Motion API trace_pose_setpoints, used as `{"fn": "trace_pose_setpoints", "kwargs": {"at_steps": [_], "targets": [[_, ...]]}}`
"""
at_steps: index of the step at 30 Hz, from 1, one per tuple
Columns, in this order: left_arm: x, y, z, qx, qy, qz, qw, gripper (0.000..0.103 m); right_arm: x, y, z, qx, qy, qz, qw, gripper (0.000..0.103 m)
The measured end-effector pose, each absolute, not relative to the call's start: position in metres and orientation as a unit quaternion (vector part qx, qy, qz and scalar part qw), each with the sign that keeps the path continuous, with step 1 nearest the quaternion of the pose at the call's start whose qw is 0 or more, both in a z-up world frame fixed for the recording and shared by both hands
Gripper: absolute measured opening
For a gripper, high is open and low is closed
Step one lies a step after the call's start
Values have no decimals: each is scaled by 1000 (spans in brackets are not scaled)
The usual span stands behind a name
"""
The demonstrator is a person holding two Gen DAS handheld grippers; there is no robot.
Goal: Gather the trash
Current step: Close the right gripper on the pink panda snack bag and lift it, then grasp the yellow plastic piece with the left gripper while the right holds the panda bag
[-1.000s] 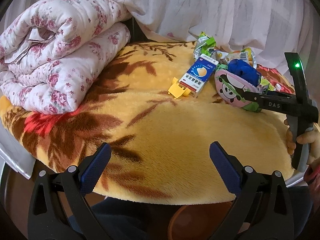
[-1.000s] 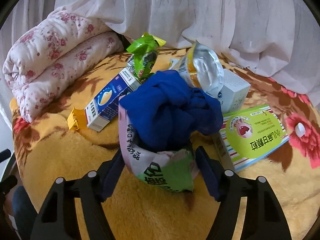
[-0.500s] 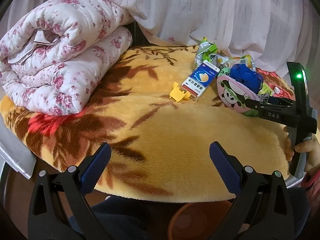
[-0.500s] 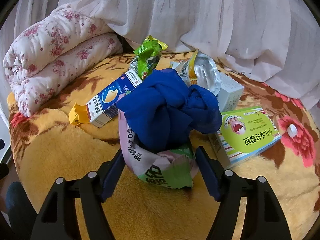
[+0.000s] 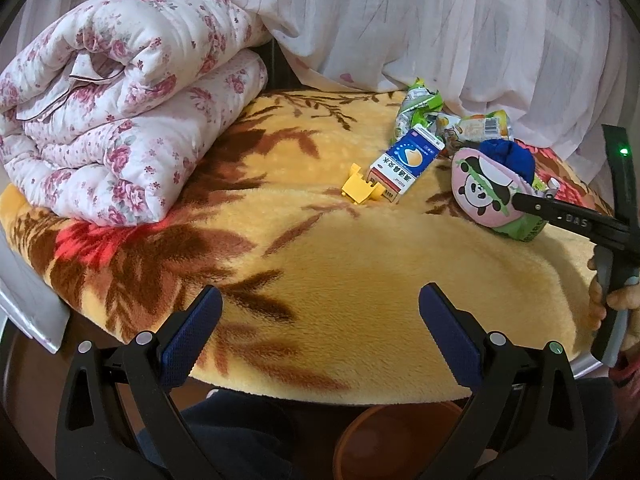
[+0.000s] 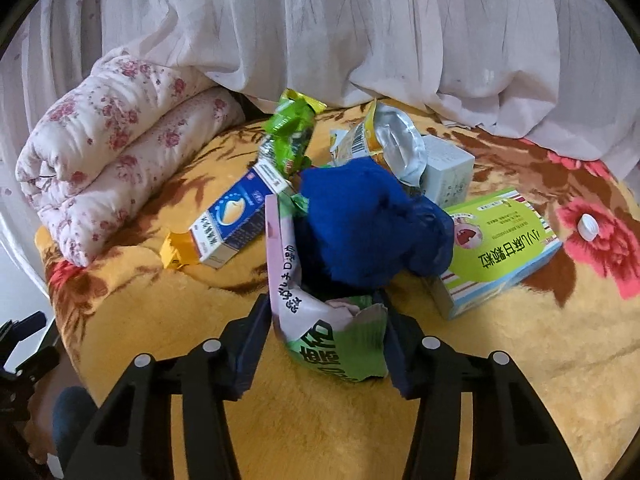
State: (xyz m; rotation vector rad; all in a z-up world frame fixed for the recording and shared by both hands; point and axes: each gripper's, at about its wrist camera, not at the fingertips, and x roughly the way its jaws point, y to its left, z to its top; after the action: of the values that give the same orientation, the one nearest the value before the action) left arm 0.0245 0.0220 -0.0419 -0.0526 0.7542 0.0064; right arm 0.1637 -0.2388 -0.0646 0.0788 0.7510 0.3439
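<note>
1. A soft yellow blanket (image 5: 360, 280) with brown leaves and red flowers is covering the bed.
2. A folded quilt (image 5: 120, 120) with pink roses is lying on the blanket's left side.
3. A pale curtain (image 6: 320, 32) is hanging behind the bed.
4. A brown bucket (image 5: 400, 440) is sitting below the bed's edge.

"DAS" in pale letters on right gripper (image 5: 516, 203) arm; Chinese characters on green medicine box (image 6: 496, 248), blue-white box (image 6: 232, 220) and pink panda pouch (image 6: 296, 300), too distorted to transcribe; barcode on foil packet (image 6: 360, 140)
</note>
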Motion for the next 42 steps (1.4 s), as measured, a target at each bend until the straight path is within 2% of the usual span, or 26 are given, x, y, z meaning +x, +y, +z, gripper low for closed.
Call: {"fn": "trace_pose_setpoints", "kwargs": {"at_steps": [4, 10, 15, 17, 18, 28, 38, 40, 42], "targets": [[26, 21, -42, -28, 370, 2, 929, 96, 152, -251, -54, 91, 364, 191, 907, 44], [29, 15, -44, -27, 375, -4, 926, 96, 139, -264, -37, 134, 366, 213, 896, 40], [33, 9, -48, -23, 379, -10, 925, 96, 121, -266, -10, 123, 343, 224, 904, 36], [38, 6, -51, -21, 386, -11, 922, 96, 114, -261, -1, 108, 338, 234, 905, 30], [41, 5, -52, -21, 389, -14, 921, 96, 112, -260, 2, 102, 339, 236, 905, 22], [116, 9, -56, -42, 409, -62, 909, 96, 81, -251, 34, 51, 316, 243, 916, 20], [204, 19, -78, -105, 460, -55, 880, 94, 48, -259, 68, 31, 288, 242, 926, 20], [211, 16, -78, -94, 461, -49, 881, 89, 44, -263, 69, 30, 286, 241, 927, 20], [218, 11, -79, -87, 472, -55, 875, 49, 41, -267, 70, 34, 286, 240, 927, 20]]}}
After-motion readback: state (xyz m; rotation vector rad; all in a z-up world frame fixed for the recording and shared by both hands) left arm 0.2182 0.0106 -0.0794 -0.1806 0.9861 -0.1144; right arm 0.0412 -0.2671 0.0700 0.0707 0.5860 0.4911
